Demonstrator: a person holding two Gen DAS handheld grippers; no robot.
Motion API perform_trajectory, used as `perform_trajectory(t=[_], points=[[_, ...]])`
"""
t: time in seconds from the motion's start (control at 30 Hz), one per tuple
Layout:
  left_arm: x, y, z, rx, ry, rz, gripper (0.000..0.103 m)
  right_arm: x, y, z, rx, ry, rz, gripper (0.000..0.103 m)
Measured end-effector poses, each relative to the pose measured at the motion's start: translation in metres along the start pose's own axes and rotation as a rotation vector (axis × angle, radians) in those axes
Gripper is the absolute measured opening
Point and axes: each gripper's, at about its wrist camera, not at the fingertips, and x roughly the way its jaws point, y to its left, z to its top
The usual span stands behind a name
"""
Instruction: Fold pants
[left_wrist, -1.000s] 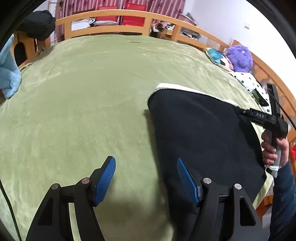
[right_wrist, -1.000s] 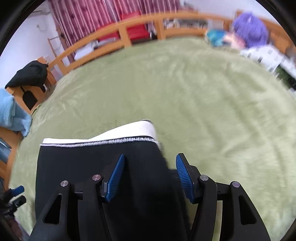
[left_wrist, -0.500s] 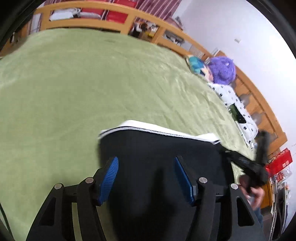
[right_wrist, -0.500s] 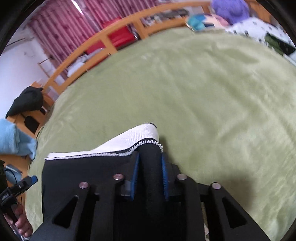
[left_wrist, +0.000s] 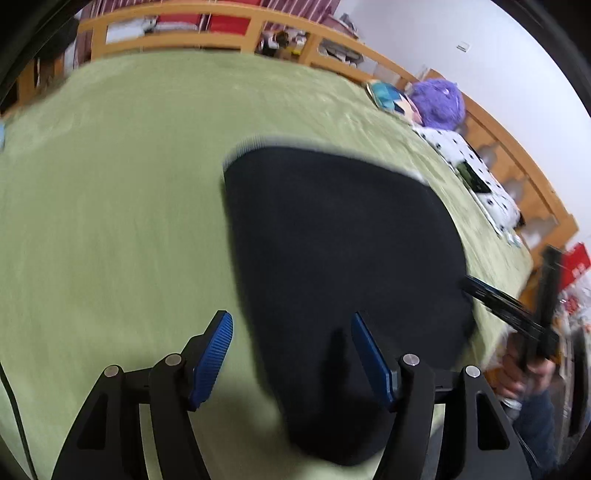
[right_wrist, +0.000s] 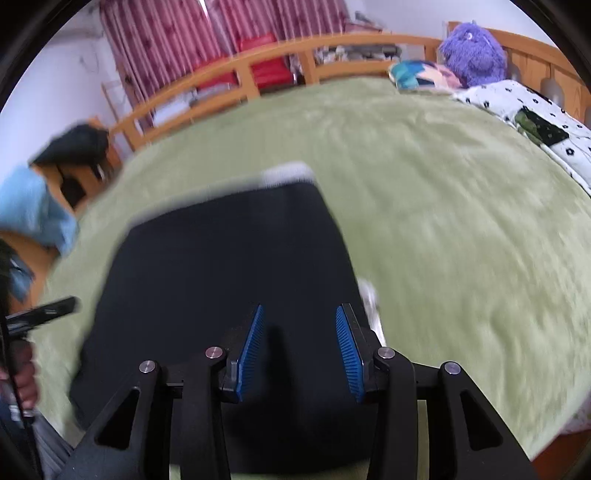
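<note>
While both claws open, empty: folded black pants (right_wrist: 221, 280) flat, long axis toward white waistband (right_wrist: 288, 172).

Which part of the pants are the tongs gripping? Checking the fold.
None. Left tongs and right tongs, both opening, hang over the black pants without pinching them.

Pants (left_wrist: 340, 240) far hem motion-blurred; near edge behind jaws.
</note>
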Motion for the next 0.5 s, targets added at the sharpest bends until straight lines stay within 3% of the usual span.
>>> perform_trajectory(t=[0.13, 0.2, 0.3, 0.4, 0.5], points=[[0.024, -0.005, -0.058, -0.042, 0.147, -0.079, 0.059, -0.006, 0.000, -0.022, -0.018, -0.009, -0.032, 0.041], [0.025, -0.008, -0.064, -0.045, 0.185, -0.099, 0.057, -0.009, -0.002, -0.021, -0.006, 0.004, -0.020, 0.041], [0.004, -0.011, -0.056, -0.017, 0.118, -0.064, 0.056, -0.018, -0.009, -0.016, 0.011, 0.015, -0.019, 0.048], [-0.021, -0.006, -0.037, -0.010, 0.018, -0.053, 0.061, -0.024, -0.018, -0.009, 0.029, -0.010, -0.035, 0.054], [-0.017, 0.007, -0.003, -0.025, -0.032, -0.021, 0.065, -0.025, -0.027, 0.004, 0.076, -0.041, -0.021, 0.066]])
